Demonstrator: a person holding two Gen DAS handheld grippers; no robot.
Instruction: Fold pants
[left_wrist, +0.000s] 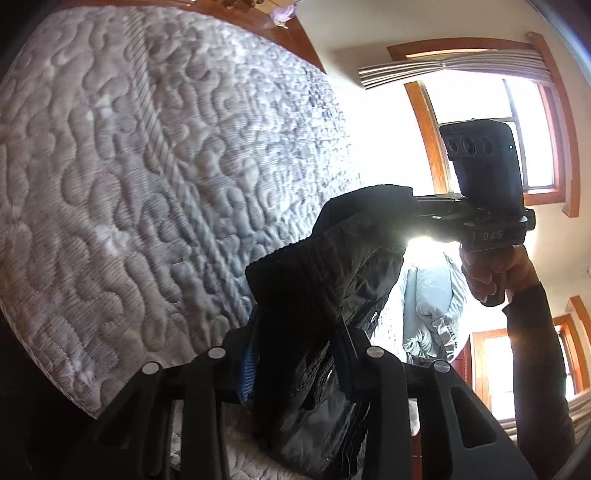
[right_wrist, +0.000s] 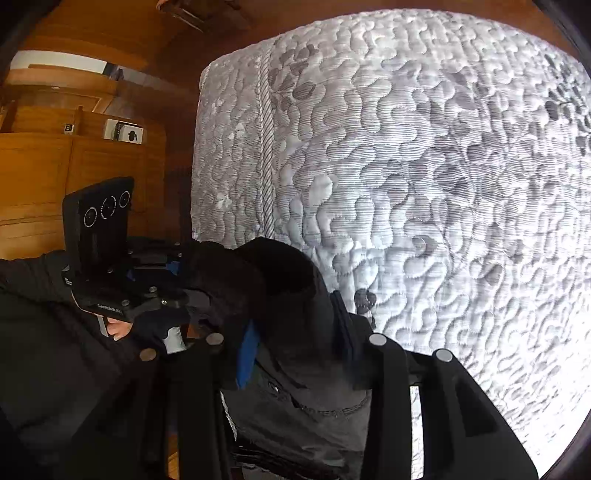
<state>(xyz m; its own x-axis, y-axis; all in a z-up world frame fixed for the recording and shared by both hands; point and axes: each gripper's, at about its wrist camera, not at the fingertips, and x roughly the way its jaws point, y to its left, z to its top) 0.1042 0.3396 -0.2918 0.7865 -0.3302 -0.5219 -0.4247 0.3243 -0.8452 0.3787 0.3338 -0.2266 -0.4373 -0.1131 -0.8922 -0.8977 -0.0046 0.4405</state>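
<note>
Dark pants (left_wrist: 325, 280) hang in the air above a quilted grey mattress (left_wrist: 129, 166), stretched by the waistband between both grippers. My left gripper (left_wrist: 295, 350) is shut on one end of the waistband. The right gripper (left_wrist: 417, 206) shows in the left wrist view, clamped on the other end. In the right wrist view my right gripper (right_wrist: 295, 347) is shut on the pants (right_wrist: 295, 387), and the left gripper (right_wrist: 173, 273) holds the far end. The legs hang down out of sight.
The mattress (right_wrist: 424, 166) fills most of both views. Wooden cabinets (right_wrist: 55, 155) and floor lie to the left of it. Windows with wooden frames (left_wrist: 480, 122) and a bundle of pale bedding (left_wrist: 432, 306) stand beyond the right hand.
</note>
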